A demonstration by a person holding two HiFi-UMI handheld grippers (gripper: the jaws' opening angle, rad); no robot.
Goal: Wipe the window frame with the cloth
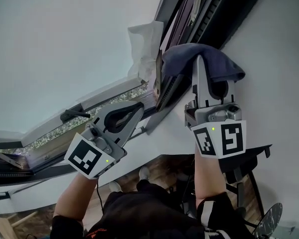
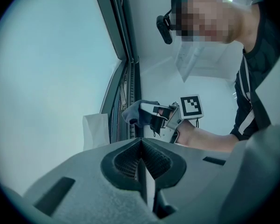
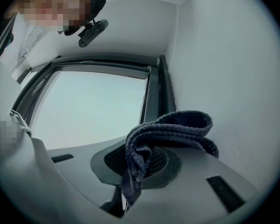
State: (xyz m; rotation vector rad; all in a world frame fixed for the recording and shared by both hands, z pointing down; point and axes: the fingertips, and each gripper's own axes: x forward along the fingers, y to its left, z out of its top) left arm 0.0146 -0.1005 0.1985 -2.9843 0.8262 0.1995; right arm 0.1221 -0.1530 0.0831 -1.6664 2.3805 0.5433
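My right gripper is shut on a dark blue cloth, which is bunched over its fingertips and held up against the dark window frame near the white wall. In the right gripper view the cloth hangs folded out of the jaws, with the frame's upright just beyond. My left gripper is shut and empty, lower left beside the frame. In the left gripper view, beyond the jaws, the frame rises and the cloth sits on the right gripper.
A crumpled white sheet sticks out at the frame's edge above the left gripper. A black window handle lies left of it. Bright glass fills the left, the white wall the right. A dark stand sits below.
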